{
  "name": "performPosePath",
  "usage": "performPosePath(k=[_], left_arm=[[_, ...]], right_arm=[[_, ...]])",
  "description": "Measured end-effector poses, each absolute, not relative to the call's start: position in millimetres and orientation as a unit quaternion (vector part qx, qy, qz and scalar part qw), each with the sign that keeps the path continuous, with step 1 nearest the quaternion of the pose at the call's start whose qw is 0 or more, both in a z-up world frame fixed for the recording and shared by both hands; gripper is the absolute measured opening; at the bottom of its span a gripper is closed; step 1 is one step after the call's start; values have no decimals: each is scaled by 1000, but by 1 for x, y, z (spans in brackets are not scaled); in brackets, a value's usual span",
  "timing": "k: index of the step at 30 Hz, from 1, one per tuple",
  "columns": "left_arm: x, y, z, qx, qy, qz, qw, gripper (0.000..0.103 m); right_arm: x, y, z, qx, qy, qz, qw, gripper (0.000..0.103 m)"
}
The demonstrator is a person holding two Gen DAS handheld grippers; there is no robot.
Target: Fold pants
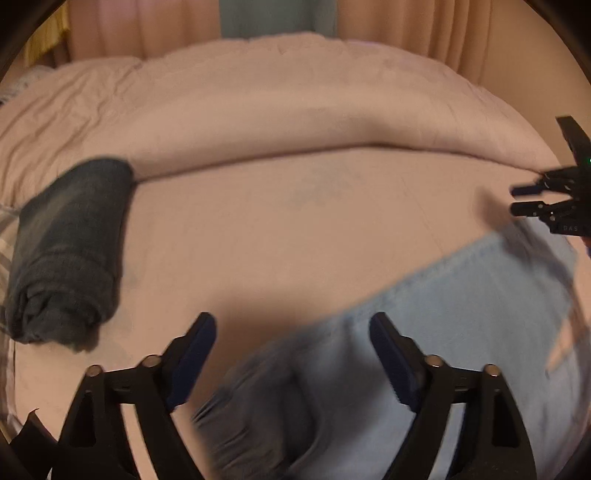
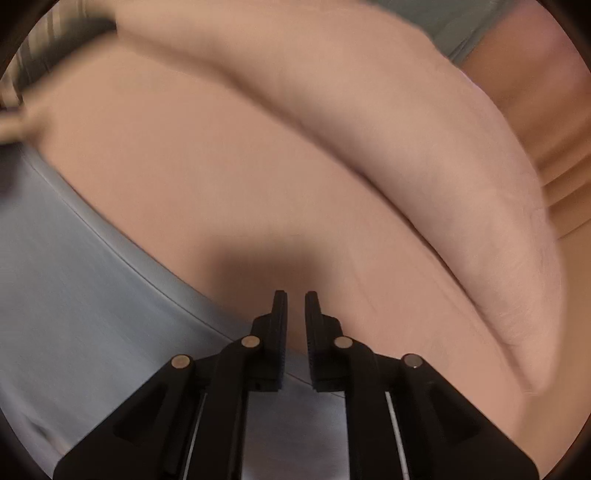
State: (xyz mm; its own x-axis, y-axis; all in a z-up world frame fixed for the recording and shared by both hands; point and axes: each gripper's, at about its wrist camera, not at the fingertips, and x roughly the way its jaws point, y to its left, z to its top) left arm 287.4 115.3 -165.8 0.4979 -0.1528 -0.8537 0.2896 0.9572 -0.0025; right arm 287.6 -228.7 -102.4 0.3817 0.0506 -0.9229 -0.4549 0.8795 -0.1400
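Light blue pants (image 1: 461,314) lie on the pink bed sheet (image 1: 295,229), running from the lower middle to the right; they also show in the right wrist view (image 2: 74,295) at the left. My left gripper (image 1: 291,325) is open wide above the pants' near end, holding nothing. My right gripper (image 2: 295,299) has its jaws nearly together with a narrow gap and nothing between them, just above the pants' edge; it shows in the left wrist view (image 1: 524,199) at the far right.
A folded dark grey garment (image 1: 70,251) lies at the left of the bed. A rolled pink duvet (image 1: 295,122) runs across the back. Peach curtains (image 1: 443,29) hang behind the bed.
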Motion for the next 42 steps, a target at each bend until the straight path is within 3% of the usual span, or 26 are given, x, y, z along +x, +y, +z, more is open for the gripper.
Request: performPosePath(k=[1,2,8,10,11,12,13,16,24,31,36,42], left_arm=[[283,127,-168,87,493,-120,857,87],[280,131,-173,96,502,-111,853,87],[287,161,-218,24,561,-100,821,86],[292,161,-223,13,559,-94,824,75],[293,161,-220,6,551,-97,829,57],[293,161,-217,-16,544,-110,831,46],[293,162,-216,-29,544,-113,831,39],[277,155,-204,17,527,-103,844,35],[226,152,-126,64,391,-118,910,35],[125,153,-105,153,304,-119,933,30],[76,165,-117,198,295,-124,927,29],[32,166,-148,187,309,-110,926,29]], right_arm=[[284,-217,-97,-181,529,186,808,42],[279,-202,-95,-185,523,213,804,49],[275,-128,-132,-219,566,286,742,50],[284,-111,-145,-221,583,274,732,52],[285,-110,-140,-212,582,275,735,51],[284,-110,-137,-206,587,277,733,40],[280,-108,-133,-215,585,276,732,20],[266,-99,-125,-278,566,263,730,6],[196,-107,-22,-305,468,210,803,3],[72,-118,47,-348,350,208,844,3],[5,-138,26,-365,354,256,822,3],[-45,-100,-41,-387,388,314,775,3]])
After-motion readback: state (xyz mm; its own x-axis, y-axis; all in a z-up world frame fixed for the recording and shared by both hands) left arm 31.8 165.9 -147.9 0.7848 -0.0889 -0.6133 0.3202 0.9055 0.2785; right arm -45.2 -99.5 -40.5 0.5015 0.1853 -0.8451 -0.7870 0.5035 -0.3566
